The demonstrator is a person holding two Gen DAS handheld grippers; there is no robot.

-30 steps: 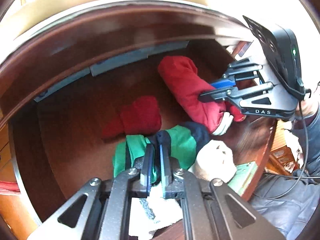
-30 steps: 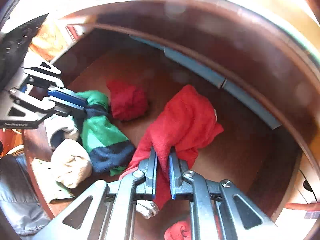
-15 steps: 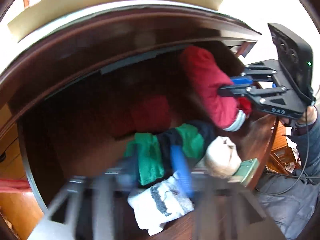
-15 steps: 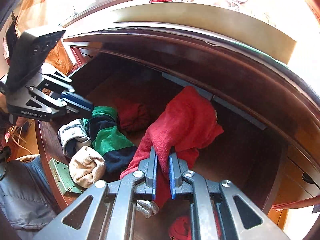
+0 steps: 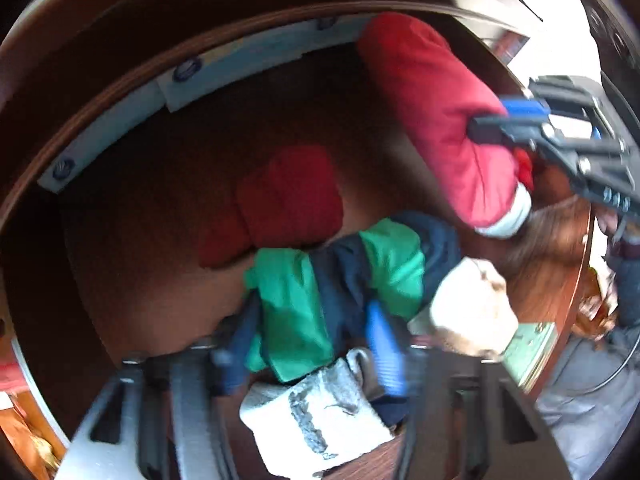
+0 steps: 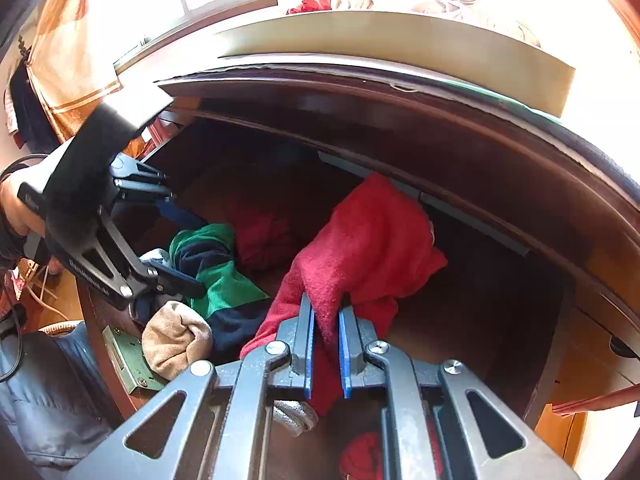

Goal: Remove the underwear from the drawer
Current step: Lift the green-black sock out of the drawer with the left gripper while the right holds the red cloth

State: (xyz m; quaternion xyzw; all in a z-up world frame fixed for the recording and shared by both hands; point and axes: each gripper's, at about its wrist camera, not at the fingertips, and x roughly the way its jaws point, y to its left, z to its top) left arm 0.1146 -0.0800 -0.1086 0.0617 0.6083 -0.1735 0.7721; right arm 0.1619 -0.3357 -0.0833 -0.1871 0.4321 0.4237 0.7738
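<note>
Left fingers [image 5: 312,320]: they point steeply down into the drawer [image 5: 152,280] and straddle the striped roll [image 5: 396,256], green and navy. They have just been closing, with the roll between them. One pad sits at the green edge and the other on the navy band. The left view is blurred, so I cannot tell whether the pads bite yet.

Right fingers [image 6: 324,304]: clamped on a fold of the red cloth [image 6: 372,240]. It hangs from the pads, with its far end draped toward the back wall of the drawer. I take this for one of the underwear items. It looks mostly off the drawer floor but not clear of the drawer.

Beside the left fingers:
- a white sock [image 5: 320,420] lies just under them, touching the roll
- a beige sock [image 5: 472,308] lies just right of the right pad
- a red bundle [image 5: 292,192] lies beyond the tips

Step in hand, as I judge it: secure the roll and lift both items out.

How to do it well:
- Finish the squeeze on the middle of the roll, not on a loose edge, or it will unroll.
- Keep the tips above the white sock so it is not pinched in.
- Lift straight up before pulling toward me, so the beige sock is not dragged over the rim.
- Keep the right clamp firm. The fold is thin and could slip.
- Keep the two hands apart.
</note>
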